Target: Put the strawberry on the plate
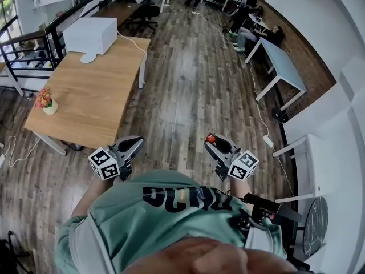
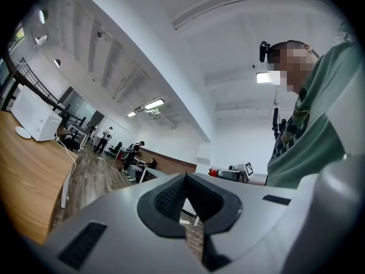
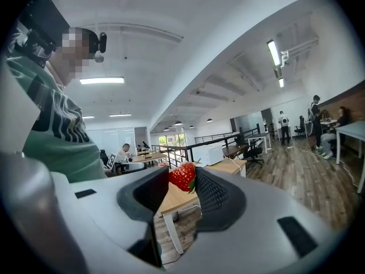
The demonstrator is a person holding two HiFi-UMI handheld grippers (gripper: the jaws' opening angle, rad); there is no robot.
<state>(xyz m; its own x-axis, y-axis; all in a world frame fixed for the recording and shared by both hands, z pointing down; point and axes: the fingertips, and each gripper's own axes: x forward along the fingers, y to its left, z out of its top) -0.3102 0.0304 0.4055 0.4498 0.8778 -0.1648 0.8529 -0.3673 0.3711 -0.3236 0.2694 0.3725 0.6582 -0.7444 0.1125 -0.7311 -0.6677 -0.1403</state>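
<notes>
Right hand-held gripper (image 1: 214, 144): clamped on the strawberry, with one pad against each side. It is held at waist height in front of the person's green shirt (image 1: 171, 210), over the wooden floor (image 1: 188, 84). I read this as a carrying pose.
Strawberry (image 3: 182, 175): red, with its leafy end tipped down and to one side. It is pinched right at the jaw tips and touches nothing else. Gripping it so far forward should let it be set down without the jaws meeting the plate.
Left hand-held gripper (image 2: 185, 181): jaws shut on each other with nothing between them. It is held level with the right one and well apart from it. It looks idle, since the job needs only one.
Plate: none I can name for sure. A small white disc (image 1: 88, 57) beside the white box (image 1: 90, 35) might be it, but it is too small to tell.
Tabletop (image 1: 91, 101): ahead and to the left, well apart from both grippers, with a flowerpot (image 1: 48, 104) near its edge.
Stage: fruit in hand, placing not yet done.
Risk: the fruit is soft, so a harder squeeze would bruise it.
</notes>
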